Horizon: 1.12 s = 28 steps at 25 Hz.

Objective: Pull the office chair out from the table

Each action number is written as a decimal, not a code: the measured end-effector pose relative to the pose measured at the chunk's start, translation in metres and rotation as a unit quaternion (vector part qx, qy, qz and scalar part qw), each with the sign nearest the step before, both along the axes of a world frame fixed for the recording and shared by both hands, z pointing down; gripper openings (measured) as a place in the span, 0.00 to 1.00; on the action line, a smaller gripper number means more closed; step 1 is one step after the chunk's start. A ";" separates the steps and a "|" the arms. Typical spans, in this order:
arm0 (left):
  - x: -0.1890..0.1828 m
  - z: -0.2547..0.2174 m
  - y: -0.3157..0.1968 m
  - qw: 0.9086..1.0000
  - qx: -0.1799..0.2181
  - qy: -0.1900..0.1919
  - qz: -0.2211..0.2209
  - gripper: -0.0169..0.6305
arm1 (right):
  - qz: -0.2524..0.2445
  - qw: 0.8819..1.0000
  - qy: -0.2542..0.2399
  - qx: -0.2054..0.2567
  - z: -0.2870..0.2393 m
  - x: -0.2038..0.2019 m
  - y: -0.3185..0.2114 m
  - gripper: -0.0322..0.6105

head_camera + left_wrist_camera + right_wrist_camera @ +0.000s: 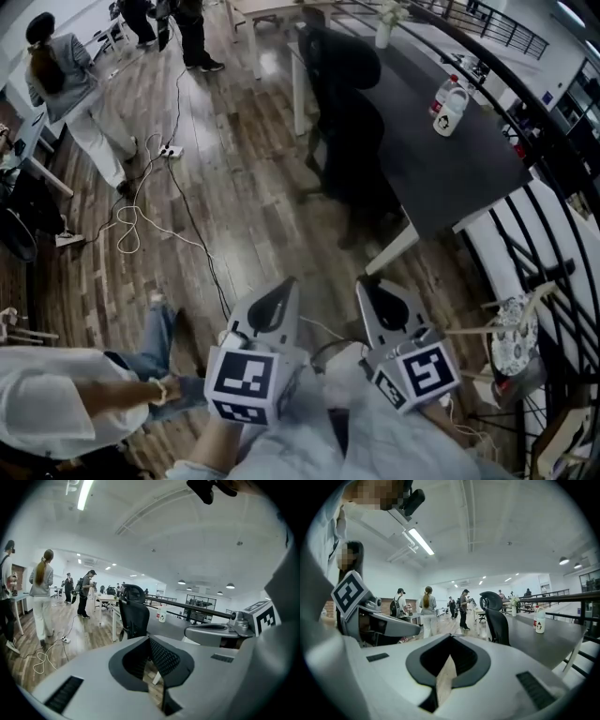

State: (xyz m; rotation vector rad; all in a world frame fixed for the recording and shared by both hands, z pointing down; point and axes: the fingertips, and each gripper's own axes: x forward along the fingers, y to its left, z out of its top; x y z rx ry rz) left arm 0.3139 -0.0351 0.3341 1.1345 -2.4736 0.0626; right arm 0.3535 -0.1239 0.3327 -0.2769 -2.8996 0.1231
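Office chair [347, 122] upright, tucked against the table's [469, 178] long floor-side edge, backrest outward, seat facing the table. Left gripper [281, 292] and right gripper [372, 291]: jaws closed, empty, well apart from the chair. Jug [450, 111] label illegible.

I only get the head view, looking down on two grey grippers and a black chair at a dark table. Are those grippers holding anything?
Observer: No. The left gripper view shows the left gripper shut, with nothing between its jaws.
Operator: And the other one?
Observer: The right gripper is shut and empty too. The office chair stands some way ahead of it, untouched.
Operator: From above the chair is just a dark blob. What shape is it?
Observer: Seen from the side, it has a tall upright back topped by a rounded headrest.
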 end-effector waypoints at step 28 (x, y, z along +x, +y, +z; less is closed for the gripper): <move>-0.181 -0.010 0.005 0.989 0.010 0.001 -0.150 0.04 | -0.121 0.993 -0.002 0.009 -0.001 -0.201 -0.027 0.05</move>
